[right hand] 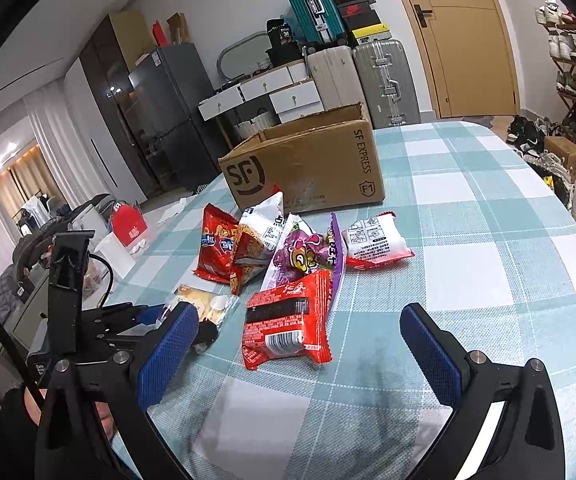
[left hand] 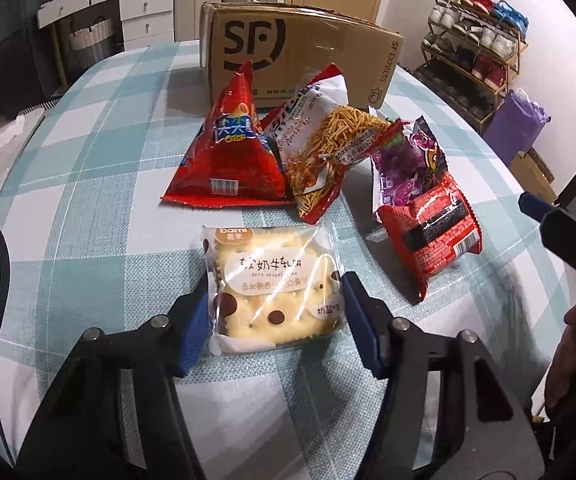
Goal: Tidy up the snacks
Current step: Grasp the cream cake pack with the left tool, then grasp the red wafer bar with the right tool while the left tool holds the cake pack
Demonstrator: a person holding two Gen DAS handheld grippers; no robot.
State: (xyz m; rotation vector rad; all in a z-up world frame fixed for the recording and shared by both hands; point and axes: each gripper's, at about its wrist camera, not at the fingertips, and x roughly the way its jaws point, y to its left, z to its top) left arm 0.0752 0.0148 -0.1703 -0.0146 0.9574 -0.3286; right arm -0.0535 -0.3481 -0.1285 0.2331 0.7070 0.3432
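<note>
- The left gripper (left hand: 273, 306) is squeezing the sides of a clear cookie pack (left hand: 271, 288), with one blue pad (left hand: 195, 320) on each side of it.
- The cookie pack is lying flat on the checked tablecloth (left hand: 107, 200), close to the edge nearest the camera. It is showing yellow cookies with brown dots.
- Just behind it, a red pointy chip bag (left hand: 227, 148) is standing up, and a bag of thin yellow sticks (left hand: 324, 160) is leaning on it.
- A white and blue bag (left hand: 308, 108) is poking up behind those two.
- To the right, a purple bag (left hand: 408, 168) is sitting with a red flat pack (left hand: 436, 232) resting in front of it.
- A brown cardboard box (left hand: 300, 52) with its top open is sitting at the back of the table, behind the snacks.
- The right gripper (right hand: 300, 340) is hanging wide open over the tablecloth with nothing in it. The red flat pack is lying just ahead, between its blue pads.
- A small white and red pack (right hand: 376, 240) is lying off to the right of the pile.
</note>
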